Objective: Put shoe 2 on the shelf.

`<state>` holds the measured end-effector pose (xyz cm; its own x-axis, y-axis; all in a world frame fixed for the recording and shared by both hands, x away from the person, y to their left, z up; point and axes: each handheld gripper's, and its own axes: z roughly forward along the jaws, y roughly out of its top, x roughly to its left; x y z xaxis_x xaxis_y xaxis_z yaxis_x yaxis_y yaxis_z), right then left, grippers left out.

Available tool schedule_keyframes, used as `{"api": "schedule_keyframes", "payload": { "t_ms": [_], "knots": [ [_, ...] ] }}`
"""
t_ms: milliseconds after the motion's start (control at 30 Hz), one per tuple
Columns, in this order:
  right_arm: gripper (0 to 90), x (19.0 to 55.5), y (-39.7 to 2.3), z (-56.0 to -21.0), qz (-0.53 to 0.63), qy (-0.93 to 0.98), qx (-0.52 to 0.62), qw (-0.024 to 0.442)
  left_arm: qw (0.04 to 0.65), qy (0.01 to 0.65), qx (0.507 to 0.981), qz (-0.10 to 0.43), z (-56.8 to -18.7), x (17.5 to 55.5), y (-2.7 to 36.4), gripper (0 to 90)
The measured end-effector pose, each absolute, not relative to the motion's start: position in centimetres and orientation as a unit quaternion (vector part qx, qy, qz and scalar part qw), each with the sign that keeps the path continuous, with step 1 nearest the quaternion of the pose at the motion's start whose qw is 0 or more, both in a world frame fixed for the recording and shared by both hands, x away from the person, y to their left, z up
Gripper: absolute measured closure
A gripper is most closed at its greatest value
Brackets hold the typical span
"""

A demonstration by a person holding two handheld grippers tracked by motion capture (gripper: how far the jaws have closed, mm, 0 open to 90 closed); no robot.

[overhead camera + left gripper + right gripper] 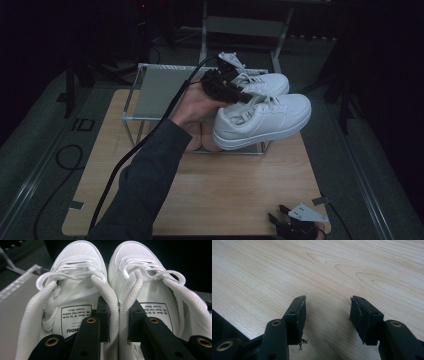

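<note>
Two white lace-up sneakers hang side by side in the air above a low rack. In the high view the nearer sneaker (265,120) lies in front of the farther one (267,82). My left gripper (239,96) is shut on both, one jaw inside each shoe. In the left gripper view the left gripper (118,315) pinches the two touching inner collars together, between the left sneaker (77,270) and the right sneaker (142,267). My right gripper (278,213) rests low at the table's near right edge. The right gripper (328,307) stands open with nothing between its jaws.
A metal-framed rack (150,90) with a grey top shelf stands at the back of the wooden table (225,185), under the shoes. A black cable (125,160) trails from the left gripper along the sleeve. Bare wood (312,265) lies ahead of the right gripper.
</note>
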<state>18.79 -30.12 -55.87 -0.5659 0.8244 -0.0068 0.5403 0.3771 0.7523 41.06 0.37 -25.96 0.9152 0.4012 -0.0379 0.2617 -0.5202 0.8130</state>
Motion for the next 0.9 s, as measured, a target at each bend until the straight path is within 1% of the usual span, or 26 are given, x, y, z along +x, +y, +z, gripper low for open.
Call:
{"api": "schedule_keyframes", "payload": {
  "t_ms": [200,500,900],
  "knots": [
    [46.1,18.8,-30.1,-55.9,0.364,0.807,0.423,0.195,0.441,0.202,0.869,0.098,-25.8,41.4,0.3,75.9],
    [46.1,18.8,-30.1,-55.9,0.364,0.806,0.423,0.195,0.433,0.227,0.867,0.097,-26.2,42.4,0.5,76.0],
    [46.2,18.8,-30.1,-55.9,0.364,0.806,0.423,0.195,0.427,0.256,0.859,0.117,-26.2,43.4,1.1,75.9]
  ]
}}
